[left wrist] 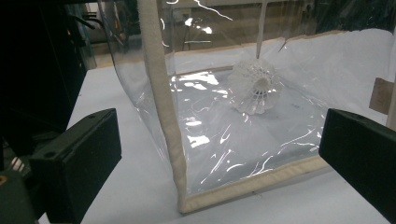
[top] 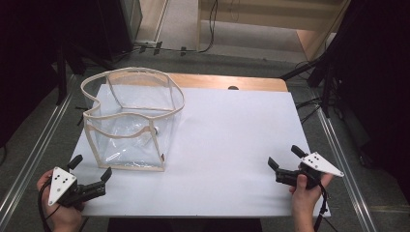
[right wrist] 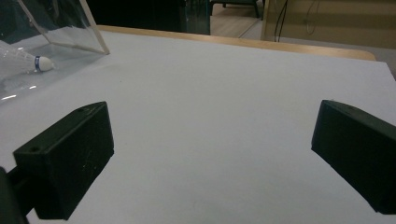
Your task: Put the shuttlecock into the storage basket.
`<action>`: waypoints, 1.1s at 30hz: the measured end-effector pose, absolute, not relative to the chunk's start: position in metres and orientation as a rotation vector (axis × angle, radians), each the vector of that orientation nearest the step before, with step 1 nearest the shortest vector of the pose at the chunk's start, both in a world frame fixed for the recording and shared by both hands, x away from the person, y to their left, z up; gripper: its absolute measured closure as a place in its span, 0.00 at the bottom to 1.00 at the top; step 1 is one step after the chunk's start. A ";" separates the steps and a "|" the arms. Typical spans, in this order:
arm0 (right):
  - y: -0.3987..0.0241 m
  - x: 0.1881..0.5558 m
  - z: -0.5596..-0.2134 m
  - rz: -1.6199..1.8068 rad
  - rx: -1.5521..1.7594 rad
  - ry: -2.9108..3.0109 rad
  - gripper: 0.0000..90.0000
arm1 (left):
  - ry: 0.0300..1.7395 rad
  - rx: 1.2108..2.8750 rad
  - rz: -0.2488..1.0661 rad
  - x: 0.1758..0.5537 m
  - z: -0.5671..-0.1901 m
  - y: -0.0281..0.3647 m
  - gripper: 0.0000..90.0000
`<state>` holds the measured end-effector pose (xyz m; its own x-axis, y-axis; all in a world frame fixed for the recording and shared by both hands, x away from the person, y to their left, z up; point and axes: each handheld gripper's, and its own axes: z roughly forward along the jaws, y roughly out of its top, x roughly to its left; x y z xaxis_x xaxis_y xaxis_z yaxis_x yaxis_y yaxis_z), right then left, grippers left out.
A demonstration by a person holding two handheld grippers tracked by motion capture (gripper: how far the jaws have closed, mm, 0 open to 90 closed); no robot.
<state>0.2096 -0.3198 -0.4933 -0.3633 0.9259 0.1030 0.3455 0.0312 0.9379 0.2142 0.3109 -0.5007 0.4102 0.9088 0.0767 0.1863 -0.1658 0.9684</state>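
A clear plastic bag [top: 126, 147] with beige trim stands open-topped at the left of the white table top [top: 232, 135]. A white shuttlecock [left wrist: 256, 86] lies inside it on the bottom, its cork tip with a blue band [right wrist: 43, 63] toward the right side. My left gripper [top: 92, 166] is open at the table's near left corner, just short of the bag's near corner seam [left wrist: 161, 93], touching nothing. My right gripper [top: 284, 155] is open low over the near right of the table, far from the bag, with nothing between its jaws.
A strip of wooden table [top: 232, 81] shows behind the white top. Black stands and cables [top: 319, 72] flank the table on the floor at both sides. The white surface between the bag and the right gripper is bare.
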 end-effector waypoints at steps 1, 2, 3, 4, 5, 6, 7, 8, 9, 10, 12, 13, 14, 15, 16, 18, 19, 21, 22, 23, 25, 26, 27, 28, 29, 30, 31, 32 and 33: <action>-0.320 0.208 -0.494 1.333 1.297 1.755 0.00 | 0.982 1.627 0.870 0.214 -0.501 0.311 0.00; -0.321 0.208 -0.494 1.332 1.290 1.754 0.00 | 0.982 1.627 0.870 0.214 -0.501 0.311 0.00; -0.321 0.208 -0.494 1.332 1.290 1.754 0.00 | 0.983 1.626 0.870 0.214 -0.501 0.311 0.00; -0.324 0.206 -0.495 1.331 1.293 1.751 0.00 | 0.982 1.627 0.871 0.214 -0.501 0.311 0.00; -0.325 0.205 -0.496 1.332 1.292 1.751 0.00 | 0.983 1.626 0.871 0.214 -0.501 0.311 0.00; -0.325 0.205 -0.496 1.332 1.292 1.751 0.00 | 0.981 1.626 0.871 0.214 -0.501 0.311 0.00; -0.327 0.203 -0.497 1.339 1.294 1.749 0.00 | 0.981 1.627 0.871 0.214 -0.501 0.311 0.00; -0.328 0.202 -0.497 1.339 1.298 1.751 0.00 | 0.982 1.627 0.871 0.214 -0.501 0.311 0.00; -0.329 0.201 -0.497 1.338 1.291 1.751 0.00 | 0.982 1.627 0.871 0.214 -0.501 0.311 0.00; -0.330 0.200 -0.498 1.338 1.292 1.754 0.00 | 0.982 1.627 0.871 0.214 -0.501 0.311 0.00; -0.331 0.197 -0.498 1.334 1.284 1.757 0.00 | 0.981 1.627 0.870 0.214 -0.501 0.311 0.00; -0.332 0.196 -0.499 1.338 1.288 1.754 0.00 | 0.981 1.628 0.870 0.214 -0.501 0.311 0.00; -0.334 0.194 -0.500 1.344 1.286 1.753 0.00 | 0.981 1.628 0.870 0.214 -0.501 0.311 0.00; -0.335 0.193 -0.500 1.345 1.287 1.753 0.00 | 0.981 1.628 0.869 0.214 -0.501 0.311 0.00; -0.337 0.192 -0.501 1.344 1.292 1.748 0.00 | 0.981 1.629 0.869 0.214 -0.501 0.311 0.00; -0.340 0.190 -0.503 1.352 1.290 1.746 0.00 | 0.983 1.628 0.869 0.214 -0.500 0.311 0.00; -0.341 0.189 -0.504 1.356 1.291 1.746 0.00 | 0.983 1.628 0.869 0.214 -0.500 0.311 0.00; -0.344 0.187 -0.506 1.373 1.291 1.745 0.00 | 0.985 1.625 0.869 0.214 -0.500 0.312 0.00; -0.345 0.186 -0.506 1.379 1.291 1.738 0.00 | 0.986 1.622 0.867 0.214 -0.500 0.312 0.00; -0.346 0.184 -0.507 1.387 1.297 1.728 0.00 | 0.986 1.620 0.865 0.214 -0.500 0.312 0.00; -0.348 0.183 -0.507 1.402 1.295 1.726 0.00 | 0.985 1.619 0.863 0.214 -0.500 0.312 0.00; -0.349 0.182 -0.507 1.392 1.294 1.727 0.00 | 0.987 1.614 0.861 0.214 -0.500 0.313 0.00; -0.350 0.181 -0.508 1.388 1.298 1.727 0.00 | 0.987 1.614 0.861 0.214 -0.500 0.313 0.00; -0.351 0.181 -0.509 1.393 1.302 1.726 0.00 | 0.987 1.614 0.861 0.214 -0.500 0.313 0.00; -0.353 0.180 -0.510 1.392 1.305 1.724 0.00 | 0.987 1.614 0.861 0.214 -0.500 0.313 0.00; -0.354 0.179 -0.511 1.394 1.313 1.722 0.00 | 0.987 1.613 0.860 0.214 -0.500 0.313 0.00; -0.354 0.179 -0.511 1.394 1.313 1.722 0.00 | 0.986 1.615 0.860 0.214 -0.500 0.313 0.00; -0.355 0.179 -0.512 1.395 1.314 1.721 0.00 | 0.986 1.614 0.859 0.214 -0.500 0.313 0.00; -0.359 0.179 -0.514 1.402 1.319 1.716 0.00 | 0.987 1.612 0.858 0.214 -0.500 0.313 0.00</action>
